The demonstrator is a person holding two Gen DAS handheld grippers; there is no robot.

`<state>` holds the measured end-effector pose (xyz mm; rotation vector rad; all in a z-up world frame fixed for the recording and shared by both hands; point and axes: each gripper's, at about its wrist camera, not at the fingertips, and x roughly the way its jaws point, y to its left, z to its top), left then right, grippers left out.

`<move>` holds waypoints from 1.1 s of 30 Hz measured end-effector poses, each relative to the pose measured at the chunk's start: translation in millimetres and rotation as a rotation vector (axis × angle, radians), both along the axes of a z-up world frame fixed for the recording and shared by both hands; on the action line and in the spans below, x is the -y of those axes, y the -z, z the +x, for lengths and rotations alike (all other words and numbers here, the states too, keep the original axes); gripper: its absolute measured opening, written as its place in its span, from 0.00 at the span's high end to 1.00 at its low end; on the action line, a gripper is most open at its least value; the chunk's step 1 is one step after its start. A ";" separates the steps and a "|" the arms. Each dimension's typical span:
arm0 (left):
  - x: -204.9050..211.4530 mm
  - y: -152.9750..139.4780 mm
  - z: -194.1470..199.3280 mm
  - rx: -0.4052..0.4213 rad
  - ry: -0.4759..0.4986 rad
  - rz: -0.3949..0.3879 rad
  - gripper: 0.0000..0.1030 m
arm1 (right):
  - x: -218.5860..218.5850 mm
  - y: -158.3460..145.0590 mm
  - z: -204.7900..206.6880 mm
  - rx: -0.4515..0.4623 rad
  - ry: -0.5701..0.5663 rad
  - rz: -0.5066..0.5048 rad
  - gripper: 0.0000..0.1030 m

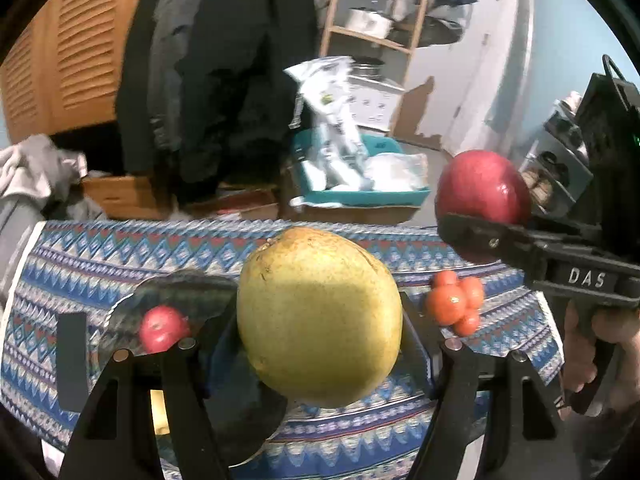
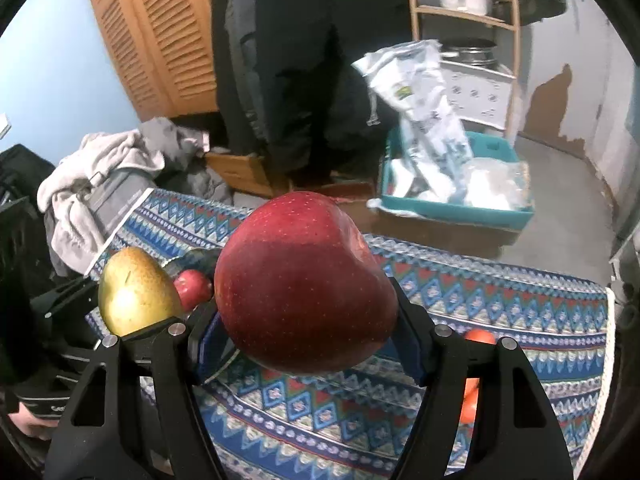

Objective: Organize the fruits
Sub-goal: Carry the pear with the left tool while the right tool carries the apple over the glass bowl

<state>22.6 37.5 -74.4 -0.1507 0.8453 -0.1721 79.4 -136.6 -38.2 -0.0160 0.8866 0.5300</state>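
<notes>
A yellow-green pear (image 1: 320, 312) fills the middle of the left wrist view, with my left gripper (image 1: 320, 336) shut on its sides above the patterned tablecloth (image 1: 80, 256). To the right, my right gripper (image 1: 486, 220) is shut on a big red apple (image 1: 484, 184). In the right wrist view the same apple (image 2: 304, 288) sits pinched in my right gripper (image 2: 306, 320), and the pear (image 2: 136, 292) hangs to its left. A small red apple (image 1: 164, 328) lies on a dark glass plate (image 1: 188, 288). A cluster of tomatoes (image 1: 456, 302) rests on the cloth.
A black rectangular object (image 1: 72, 360) lies on the cloth at the left. Beyond the table's far edge are a teal bin (image 1: 360, 196) of white bags, cardboard boxes, a pile of clothes (image 1: 36, 172), hanging dark coats and a wooden shelf (image 1: 376, 36).
</notes>
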 end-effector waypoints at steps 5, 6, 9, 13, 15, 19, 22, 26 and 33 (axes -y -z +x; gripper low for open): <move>-29.8 16.1 -0.9 -0.029 -0.063 0.009 0.30 | -32.5 9.2 9.5 -0.032 -0.044 0.000 0.31; -35.8 19.9 -1.3 -0.037 -0.076 0.011 0.30 | -39.5 10.9 11.2 -0.039 -0.053 0.002 0.31; -51.2 30.9 -0.7 -0.063 -0.110 0.008 0.30 | -63.6 16.9 15.9 -0.059 -0.087 0.005 0.31; -67.1 49.6 -0.2 -0.103 -0.142 0.015 0.30 | -90.1 27.6 18.8 -0.086 -0.129 0.007 0.31; -74.7 60.8 0.1 -0.130 -0.153 0.003 0.30 | -100.5 35.5 19.2 -0.104 -0.146 0.006 0.31; -81.7 83.2 2.4 -0.185 -0.161 -0.005 0.30 | -120.3 57.2 21.9 -0.147 -0.181 -0.019 0.31; -85.9 100.1 4.7 -0.232 -0.171 -0.024 0.30 | -131.7 75.0 25.1 -0.181 -0.204 -0.043 0.31; -88.6 116.4 5.0 -0.266 -0.181 -0.014 0.30 | -140.5 92.5 26.2 -0.216 -0.227 -0.061 0.31; -88.0 132.4 4.0 -0.278 -0.175 0.013 0.30 | -149.5 116.3 26.7 -0.259 -0.244 -0.095 0.31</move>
